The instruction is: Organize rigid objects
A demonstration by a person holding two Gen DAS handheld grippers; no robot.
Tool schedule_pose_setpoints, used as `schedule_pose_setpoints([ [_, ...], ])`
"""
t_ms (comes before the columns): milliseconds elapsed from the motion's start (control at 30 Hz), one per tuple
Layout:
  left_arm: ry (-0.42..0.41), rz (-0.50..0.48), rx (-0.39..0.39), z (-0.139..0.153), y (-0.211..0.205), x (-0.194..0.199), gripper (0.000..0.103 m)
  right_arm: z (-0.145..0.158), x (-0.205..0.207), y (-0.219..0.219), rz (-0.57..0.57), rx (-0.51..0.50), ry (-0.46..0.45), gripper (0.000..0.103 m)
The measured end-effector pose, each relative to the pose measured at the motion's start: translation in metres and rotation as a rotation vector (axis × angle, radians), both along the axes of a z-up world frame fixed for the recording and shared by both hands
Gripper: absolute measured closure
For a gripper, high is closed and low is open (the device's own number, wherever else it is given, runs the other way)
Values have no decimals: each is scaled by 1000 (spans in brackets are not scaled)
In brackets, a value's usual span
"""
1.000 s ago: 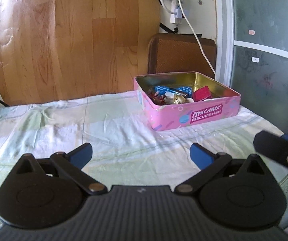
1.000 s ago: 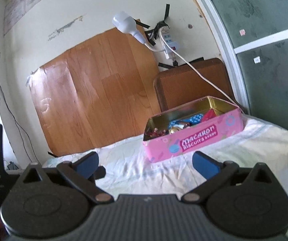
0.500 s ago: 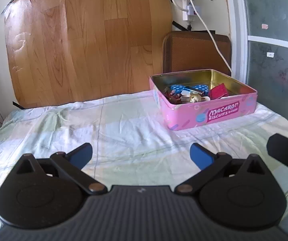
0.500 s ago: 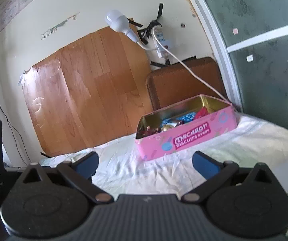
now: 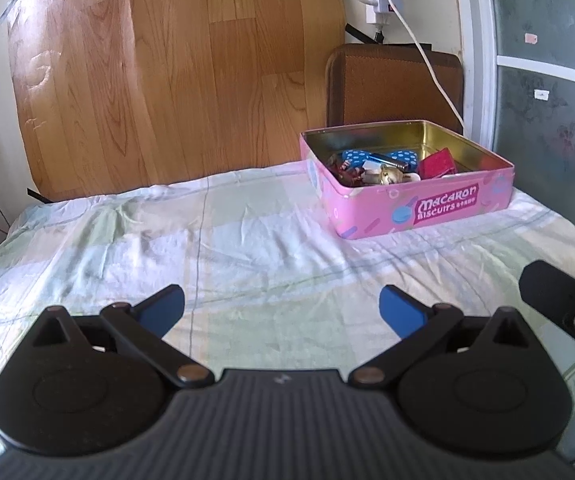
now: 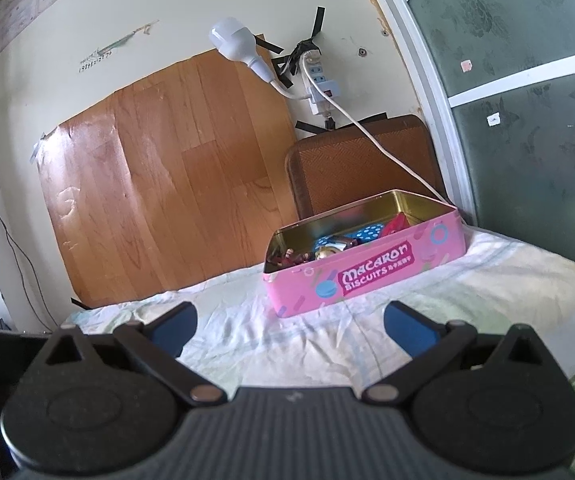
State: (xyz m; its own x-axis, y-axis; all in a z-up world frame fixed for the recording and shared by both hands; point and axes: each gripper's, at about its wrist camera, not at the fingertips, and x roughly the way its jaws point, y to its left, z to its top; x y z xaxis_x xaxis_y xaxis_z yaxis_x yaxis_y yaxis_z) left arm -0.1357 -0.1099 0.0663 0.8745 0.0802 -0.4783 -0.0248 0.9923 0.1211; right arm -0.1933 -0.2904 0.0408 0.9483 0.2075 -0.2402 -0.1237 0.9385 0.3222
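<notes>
Both your grippers are spread wide with nothing between the pads: left gripper (image 5: 283, 306), right gripper (image 6: 289, 324).

Change over the last second: you've pulled both back and levelled out. The pink biscuit tin (image 5: 423, 208) has slid right and sits smaller in the left view, and the right view has dropped to look along the bedsheet (image 5: 247, 240). I read that as retreating after a drop, not reaching in.

Count:
- one tin, lid off, on the sheet's far right, well clear of both grippers
- inside: blue polka-dot item (image 5: 357, 157), red box (image 5: 437, 163), small figurine (image 5: 389, 174), a few more bits too small to identify
- loose items on the sheet: zero

Task looks finished or nearly so.
</notes>
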Motion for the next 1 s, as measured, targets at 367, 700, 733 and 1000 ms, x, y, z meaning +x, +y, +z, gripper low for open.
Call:
schedule_pose_setpoints([
  [367, 72, -17, -6, -11, -5, 5, 0, -4, 1, -4, -5, 17, 12, 0],
  [700, 113, -24, -24, -15, -2, 6, 0, -5, 1, -6, -13, 30, 20, 0],
  [733, 116, -24, -25, -15, -2, 7, 0, -6, 1, -6, -13, 30, 21, 0],
  [1000, 123, -31, -28, -17, -1, 7, 0, -6, 1, -5, -16, 32, 23, 0],
])
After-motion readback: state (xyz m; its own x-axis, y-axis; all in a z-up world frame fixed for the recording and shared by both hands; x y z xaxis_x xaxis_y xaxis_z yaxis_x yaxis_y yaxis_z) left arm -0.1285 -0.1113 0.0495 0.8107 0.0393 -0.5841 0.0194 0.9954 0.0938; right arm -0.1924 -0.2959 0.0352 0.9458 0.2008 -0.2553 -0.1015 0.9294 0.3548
